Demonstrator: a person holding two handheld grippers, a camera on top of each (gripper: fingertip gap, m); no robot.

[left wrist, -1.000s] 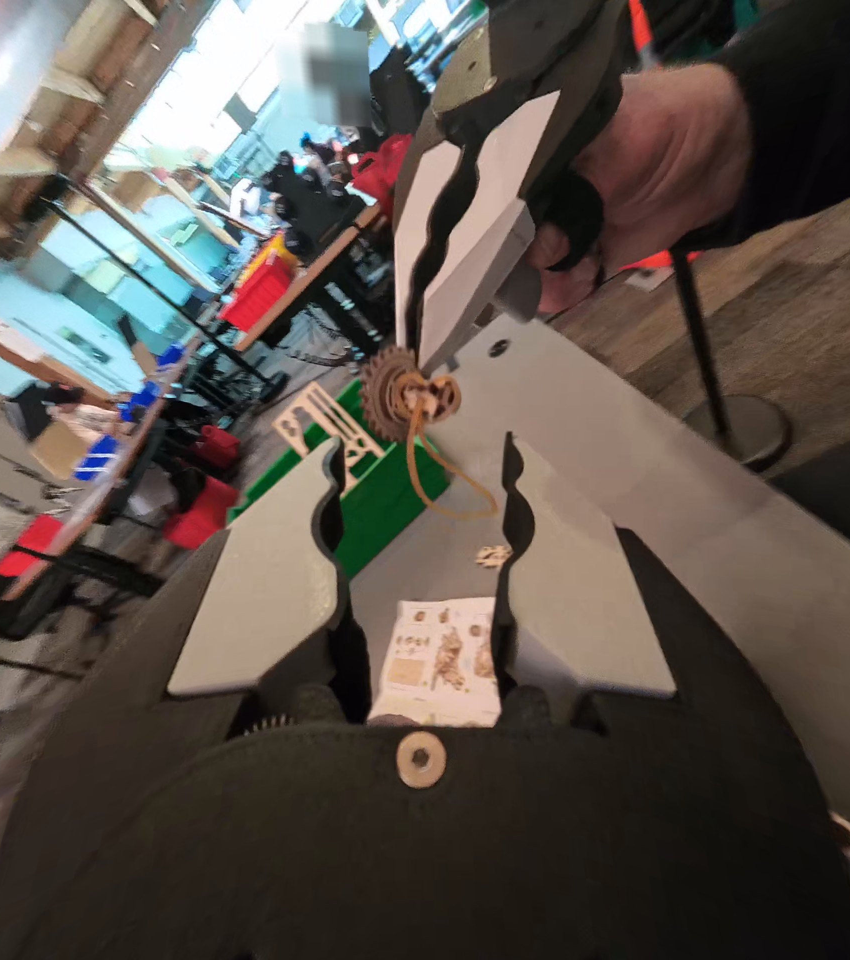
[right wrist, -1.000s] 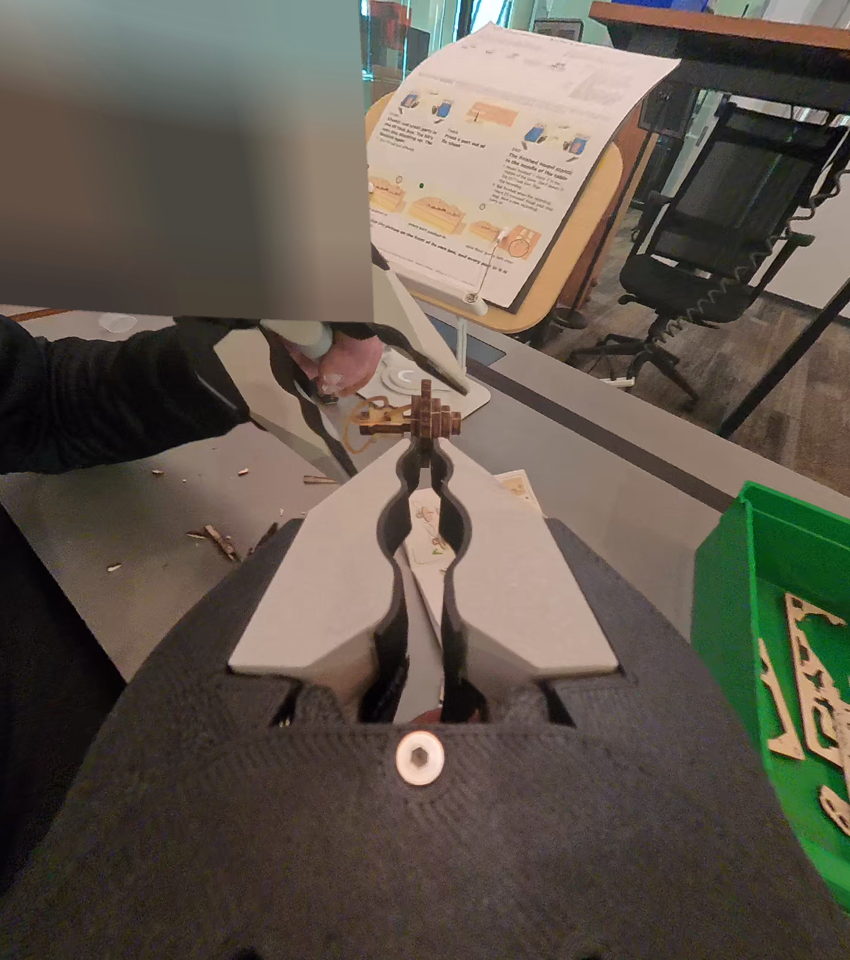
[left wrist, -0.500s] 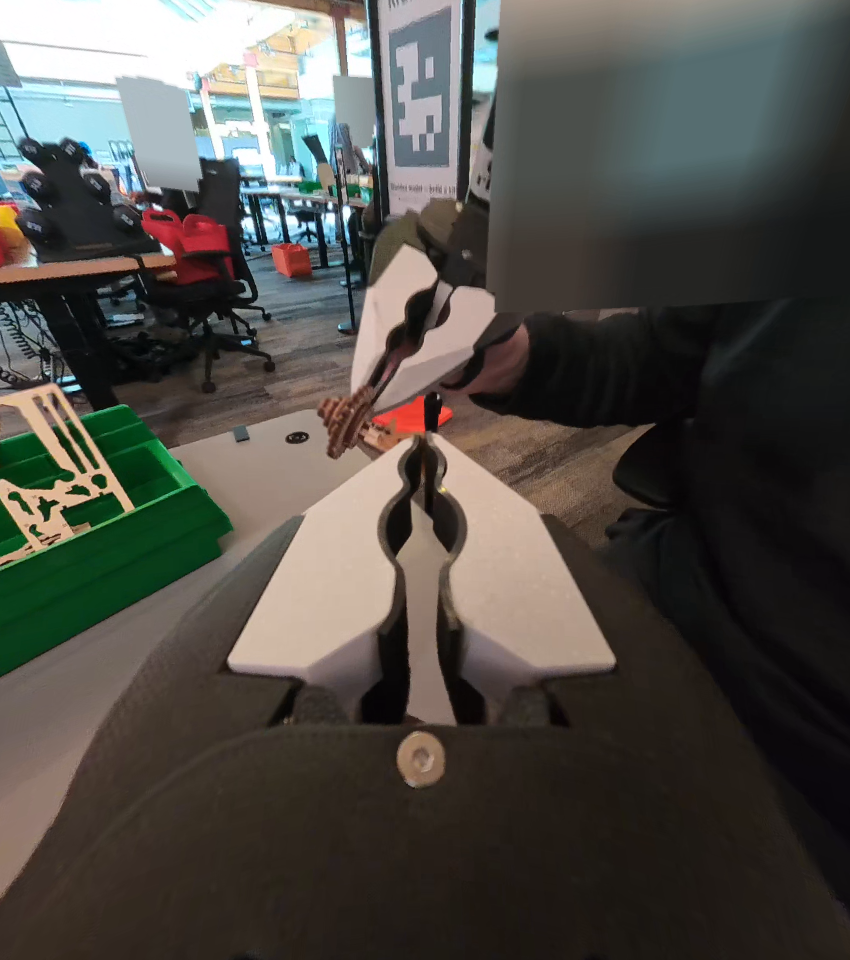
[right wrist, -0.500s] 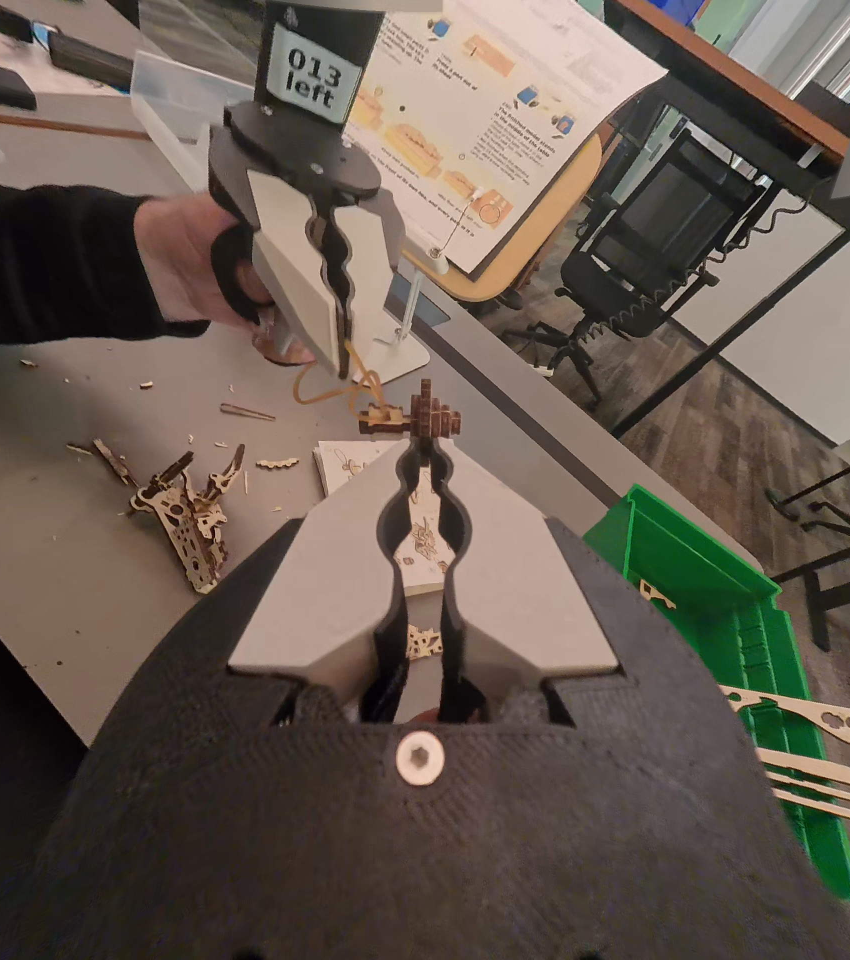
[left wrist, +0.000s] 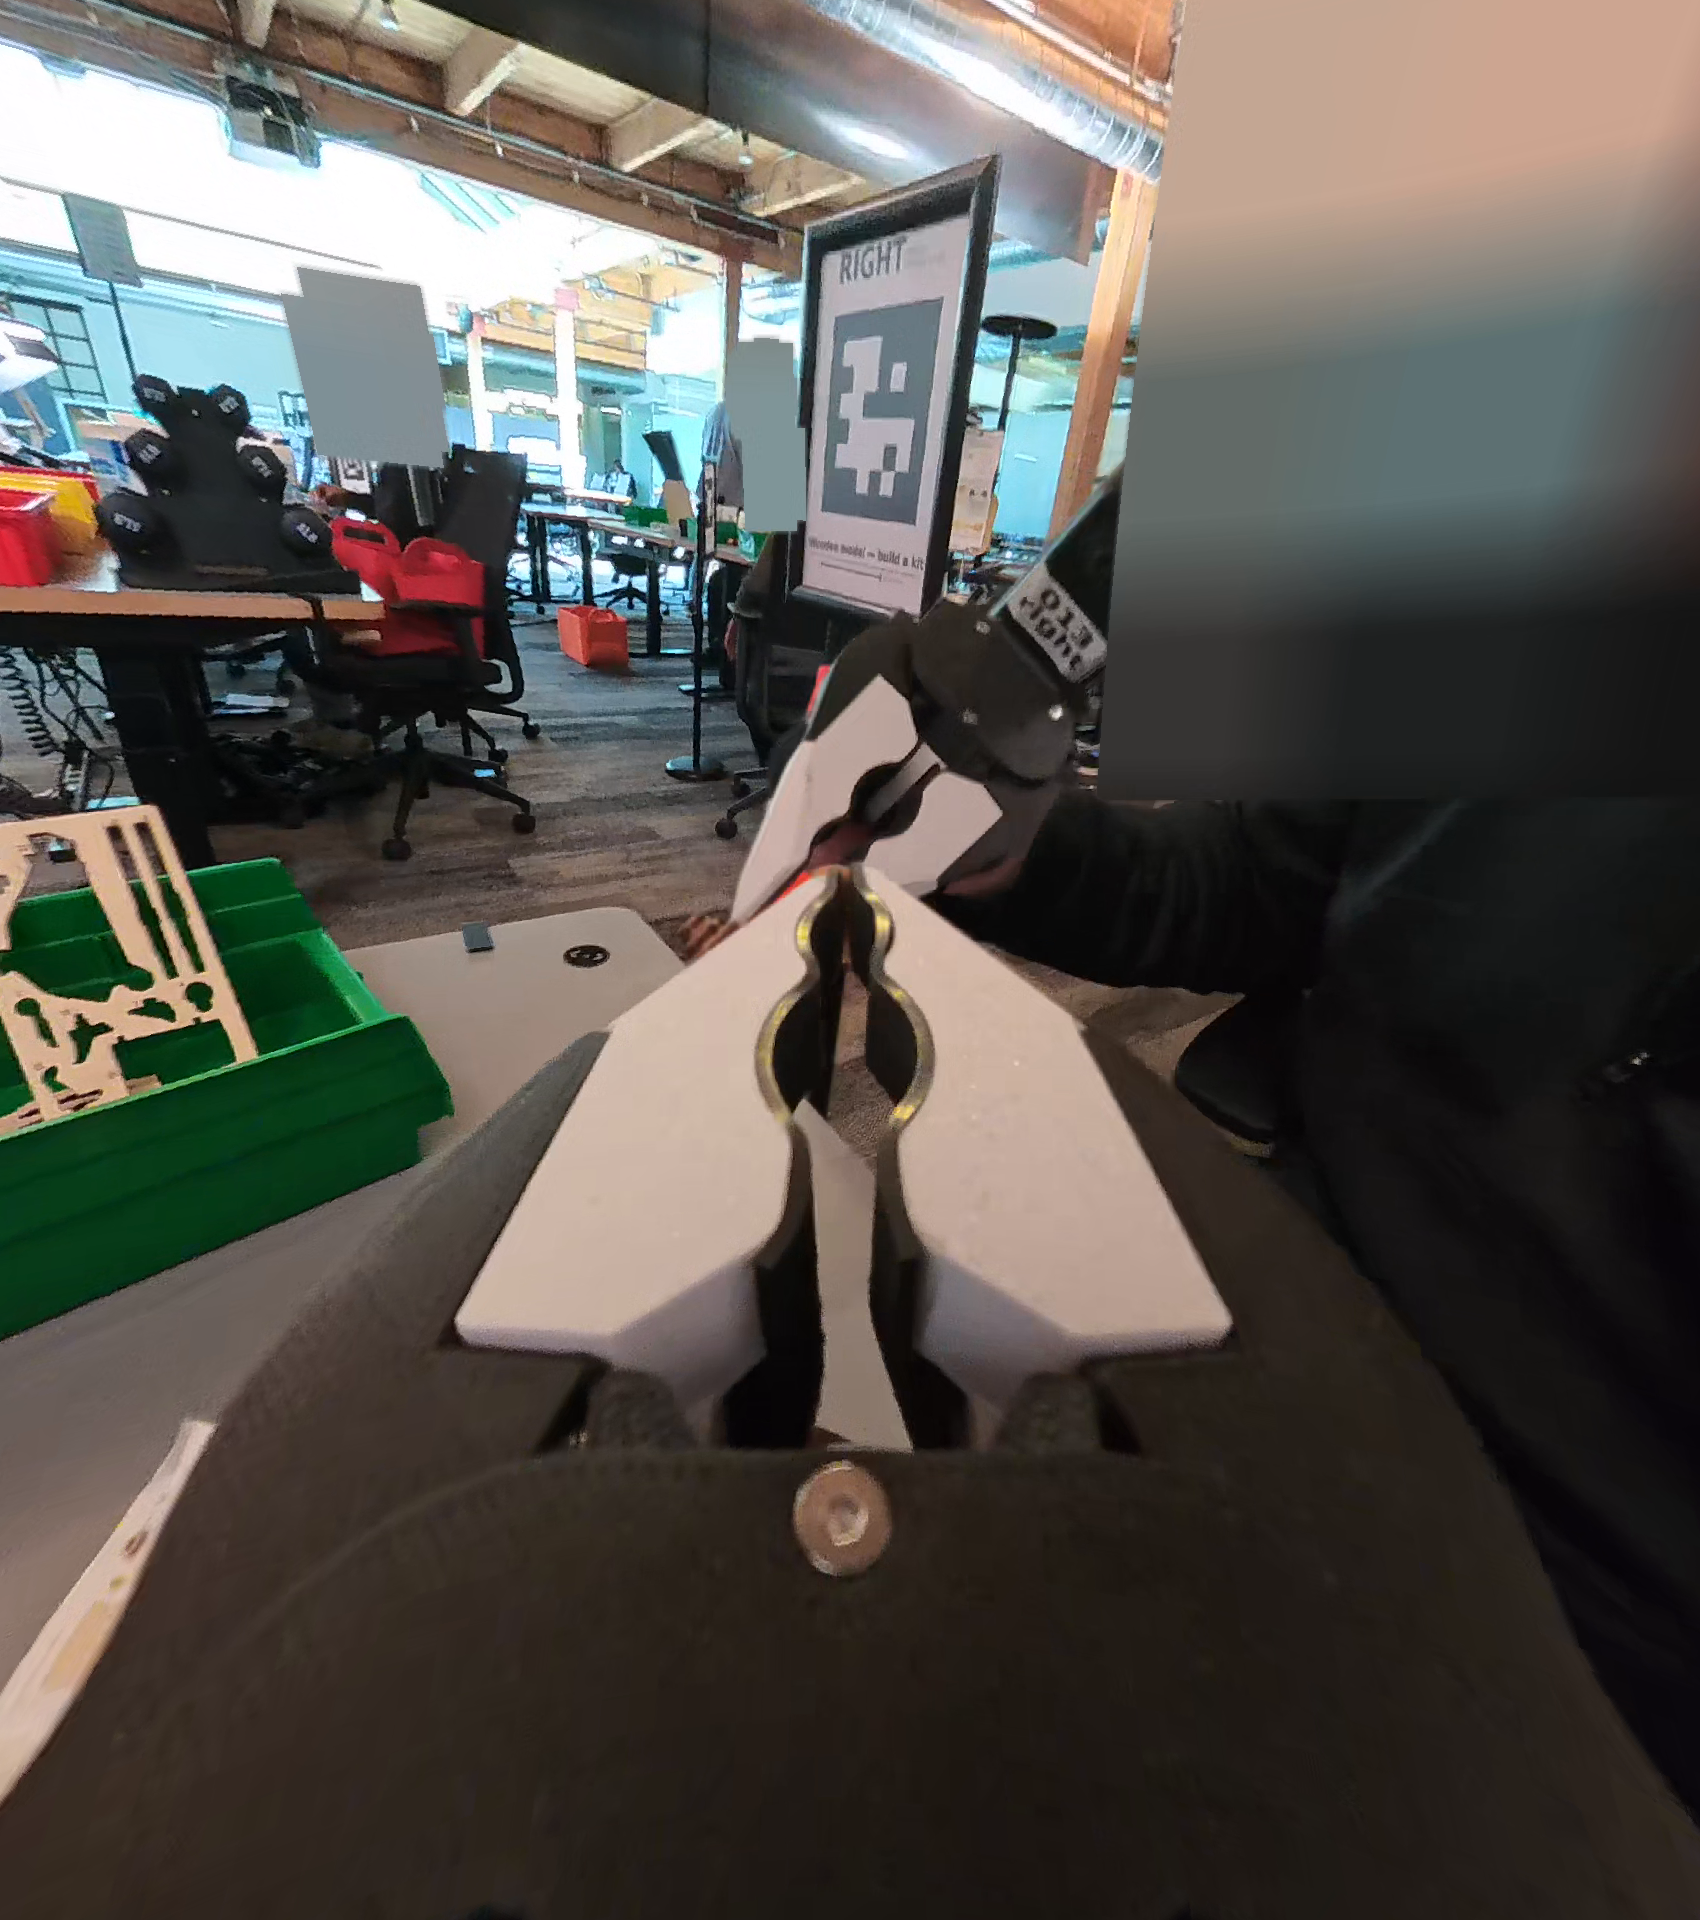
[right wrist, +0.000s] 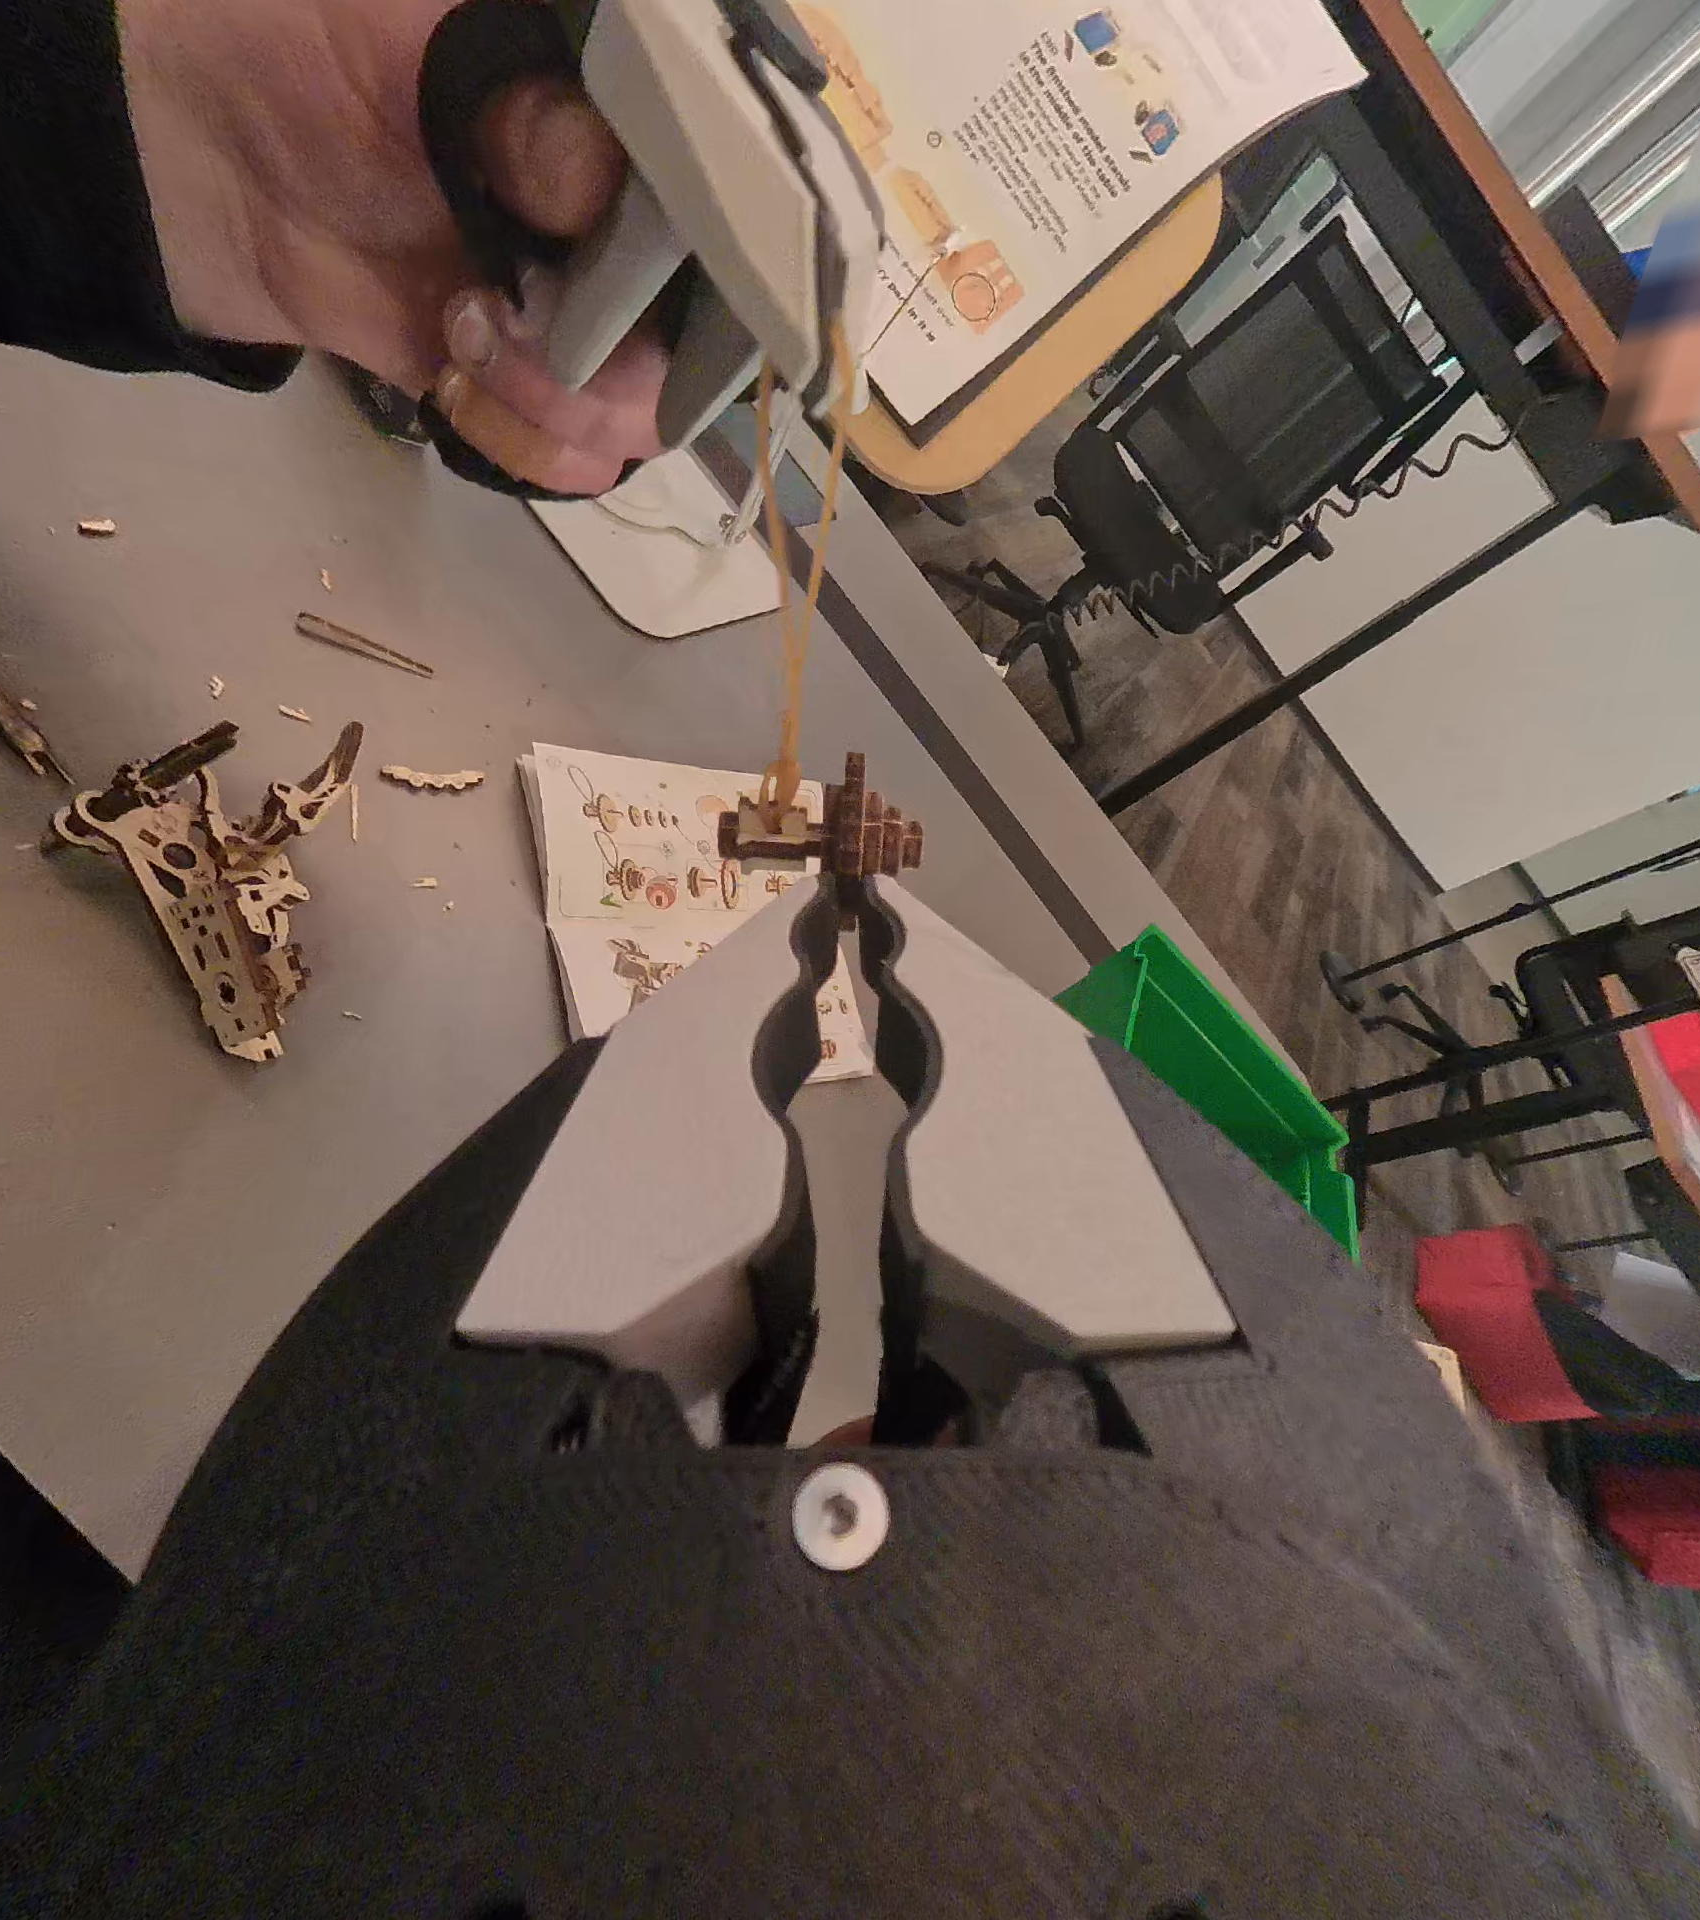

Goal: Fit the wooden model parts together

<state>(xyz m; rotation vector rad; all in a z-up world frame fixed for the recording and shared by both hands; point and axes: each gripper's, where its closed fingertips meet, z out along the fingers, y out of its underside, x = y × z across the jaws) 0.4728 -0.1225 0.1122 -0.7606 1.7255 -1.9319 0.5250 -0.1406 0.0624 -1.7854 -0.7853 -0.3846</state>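
Tension in the rubber band, pinched by the left tool, could yank the gear axle from the right tool clamping it.

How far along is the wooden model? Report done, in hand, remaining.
Done: a partly built frame lies on the table. In hand: the right gripper clamps a gear-and-axle assembly; the left gripper holds its rubber band taut. Left: joining assembly and frame, which lie apart; a part sheet stands in the green bin.
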